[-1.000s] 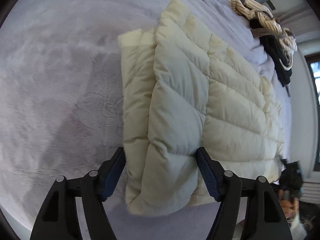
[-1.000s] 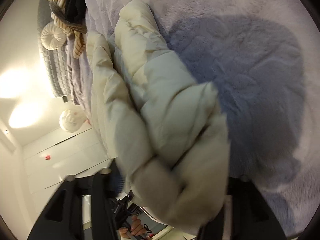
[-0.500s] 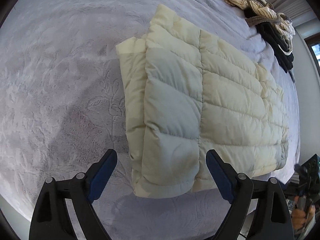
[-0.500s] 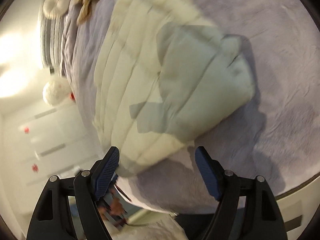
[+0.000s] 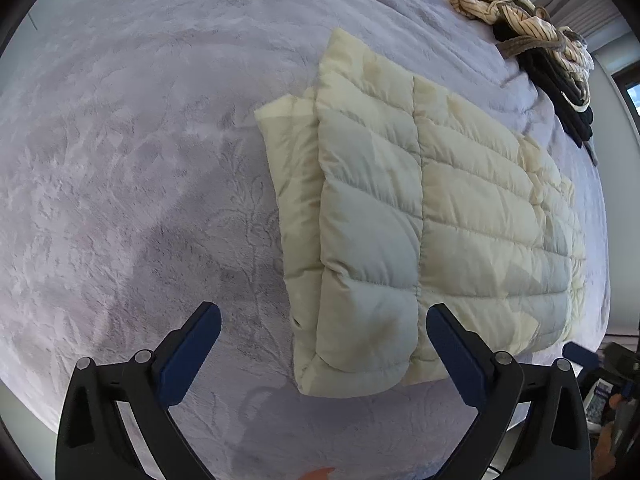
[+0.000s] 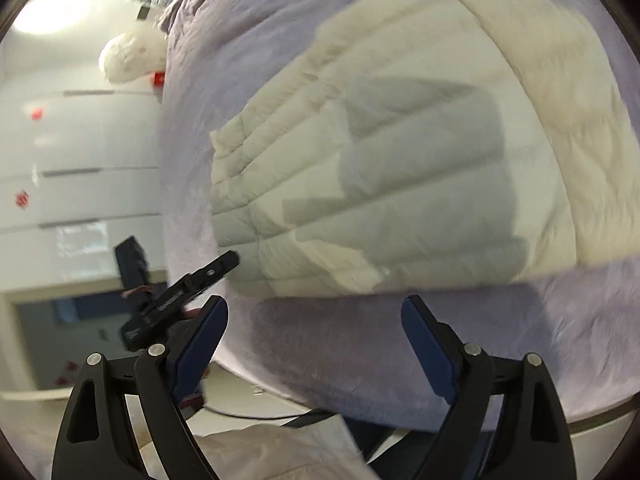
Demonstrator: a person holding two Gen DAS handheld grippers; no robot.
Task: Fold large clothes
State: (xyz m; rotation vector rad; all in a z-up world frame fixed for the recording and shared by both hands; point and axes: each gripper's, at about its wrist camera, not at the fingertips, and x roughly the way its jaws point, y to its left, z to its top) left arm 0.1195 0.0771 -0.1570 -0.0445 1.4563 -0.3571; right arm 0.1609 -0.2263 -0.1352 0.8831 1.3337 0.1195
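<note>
Both grippers have let go of my cream puffer jacket (image 5: 432,216), now folded on the bed (image 5: 140,140). My left gripper (image 5: 324,344) and right gripper (image 6: 314,332) are opening, nothing between them.

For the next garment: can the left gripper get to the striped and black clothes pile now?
Probably not without moving: the striped and black clothes pile lies far beyond the folded cream quilted jacket, while the left gripper, fingers opening, hovers at the jacket's near corner.

You are in a home bedroom: a bed under a plush lavender embossed blanket (image 5: 140,152) fills both views, a heap of striped and black clothes (image 5: 536,40) lies on it, and white panelled wardrobe doors (image 6: 80,152) stand beside it.
</note>
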